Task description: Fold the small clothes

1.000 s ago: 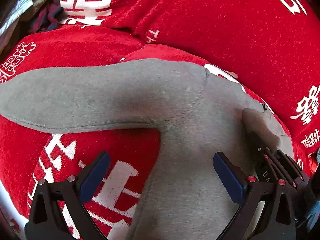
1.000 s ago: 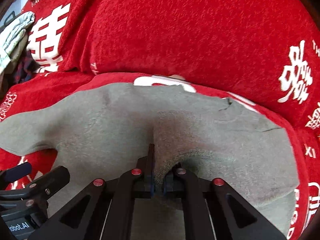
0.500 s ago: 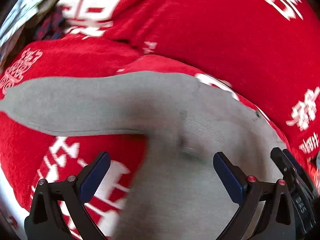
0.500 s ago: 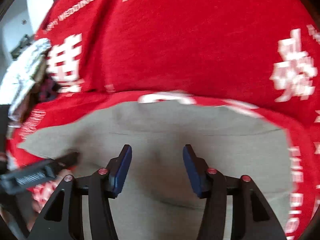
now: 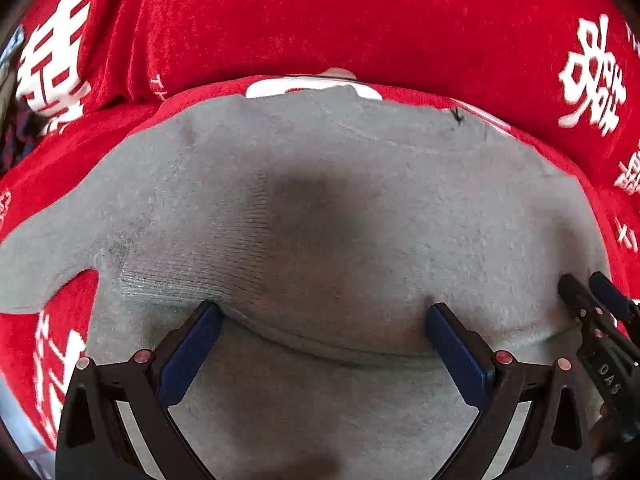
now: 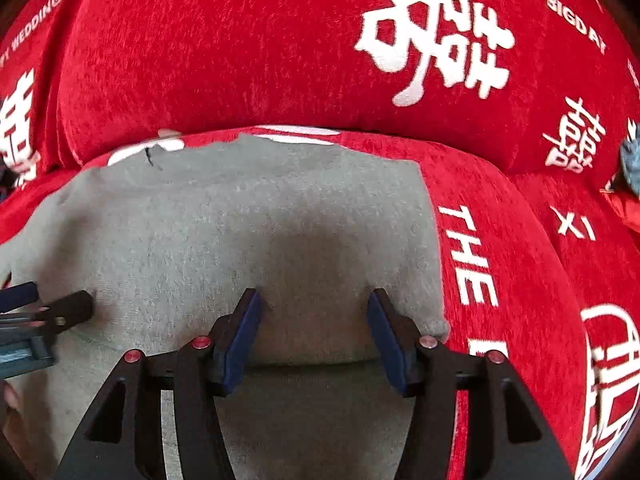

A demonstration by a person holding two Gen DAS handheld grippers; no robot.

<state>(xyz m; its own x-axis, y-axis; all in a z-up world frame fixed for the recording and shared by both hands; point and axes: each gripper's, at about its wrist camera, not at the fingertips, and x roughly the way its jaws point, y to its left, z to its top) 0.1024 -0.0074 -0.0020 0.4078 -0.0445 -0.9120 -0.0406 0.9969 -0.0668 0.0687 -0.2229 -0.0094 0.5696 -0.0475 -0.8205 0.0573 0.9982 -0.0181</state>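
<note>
A grey knit garment [image 5: 320,208] lies spread on a red cushion, with a folded-over layer whose edge runs across near my fingers. A sleeve sticks out to the left [image 5: 36,264]. My left gripper [image 5: 322,320] is open and empty, its fingertips resting at the folded edge. My right gripper [image 6: 314,308] is open and empty over the garment's right part [image 6: 240,216], close to its right edge. The right gripper also shows at the right rim of the left wrist view [image 5: 592,300]. The left gripper shows at the left rim of the right wrist view [image 6: 48,312].
The red seat cushion [image 6: 520,260] with white characters and lettering lies under the garment. A red back cushion [image 5: 360,20] rises behind it. A dark patterned item [image 5: 16,132] sits at the far left edge. A blue-grey object [image 6: 632,160] shows at the far right.
The right gripper let go of the garment fold and opened. Both grippers shifted right along the garment, and the left one now sits at the folded edge.
</note>
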